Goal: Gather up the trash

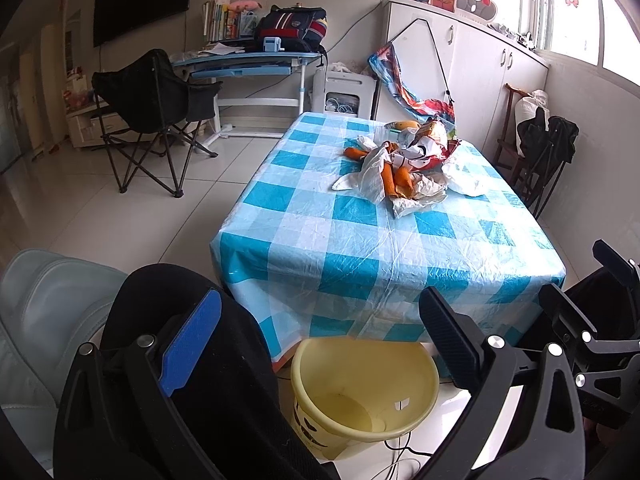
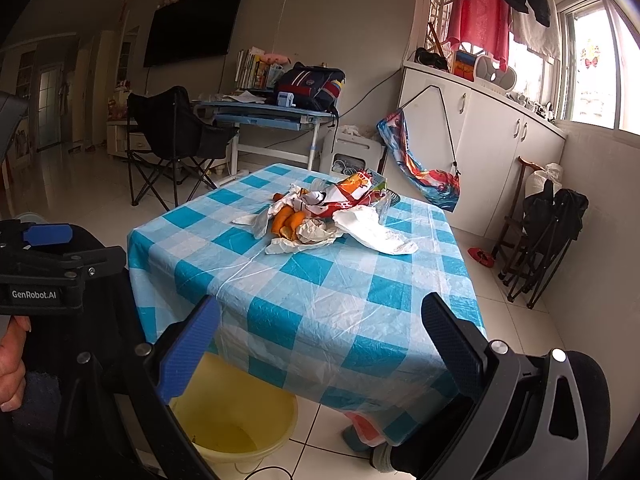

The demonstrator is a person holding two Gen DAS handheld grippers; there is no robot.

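A heap of trash (image 1: 404, 164) (image 2: 324, 216) lies on the far half of the blue-checked table (image 1: 360, 248) (image 2: 312, 292): orange peels, crumpled white plastic bags, a red and white snack wrapper, a banana at the back. A yellow bucket (image 1: 364, 392) (image 2: 236, 416) stands on the floor at the table's near edge, with nothing visible inside. My left gripper (image 1: 320, 344) hovers above the bucket, open and holding nothing. My right gripper (image 2: 320, 344) is open too, short of the table's near corner, well away from the heap.
A black folding chair (image 1: 152, 120) stands left of the table, with a blue desk (image 1: 248, 60) behind it. White cabinets (image 1: 480, 64) line the right wall, and folded black chairs (image 2: 548, 236) lean against it. A pale cushioned seat (image 1: 44, 320) is at my left. Cables lie on the floor beside the bucket.
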